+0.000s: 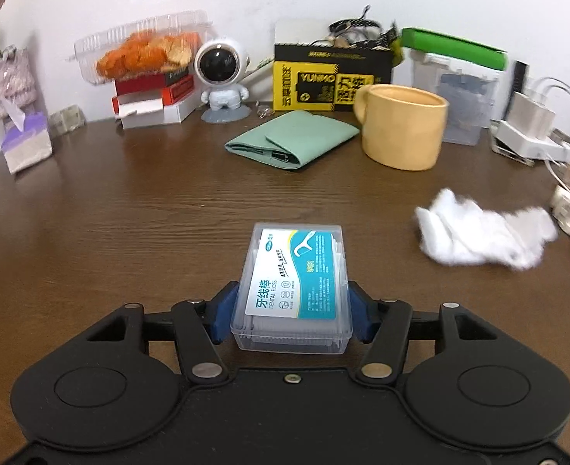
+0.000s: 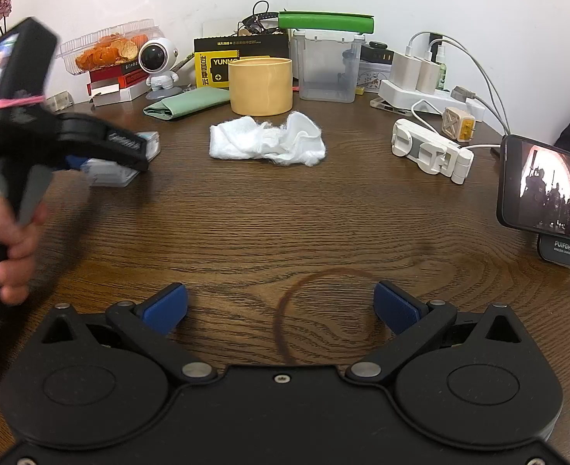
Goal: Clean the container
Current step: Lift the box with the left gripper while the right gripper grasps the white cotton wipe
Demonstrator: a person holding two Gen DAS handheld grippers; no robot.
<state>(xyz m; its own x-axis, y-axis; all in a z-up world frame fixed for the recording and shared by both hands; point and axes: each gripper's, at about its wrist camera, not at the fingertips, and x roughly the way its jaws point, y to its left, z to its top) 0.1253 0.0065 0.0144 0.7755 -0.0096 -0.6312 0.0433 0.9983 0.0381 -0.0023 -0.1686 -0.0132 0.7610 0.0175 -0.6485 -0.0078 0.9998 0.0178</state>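
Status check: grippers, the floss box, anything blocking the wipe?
Left gripper shut on the dental floss box. Right gripper open, empty, over bare table. White cloth lies loose ahead, path to it unobstructed.

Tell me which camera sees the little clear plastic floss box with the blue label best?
The left wrist view: the clear plastic floss box sits central, label readable, clamped in the left gripper. In the right wrist view it is blurred and mostly hidden behind that gripper.

Left tongs [image 1: 291,312] clamped, apparently lifted; right tongs [image 2: 281,306] spread wide, low, empty.
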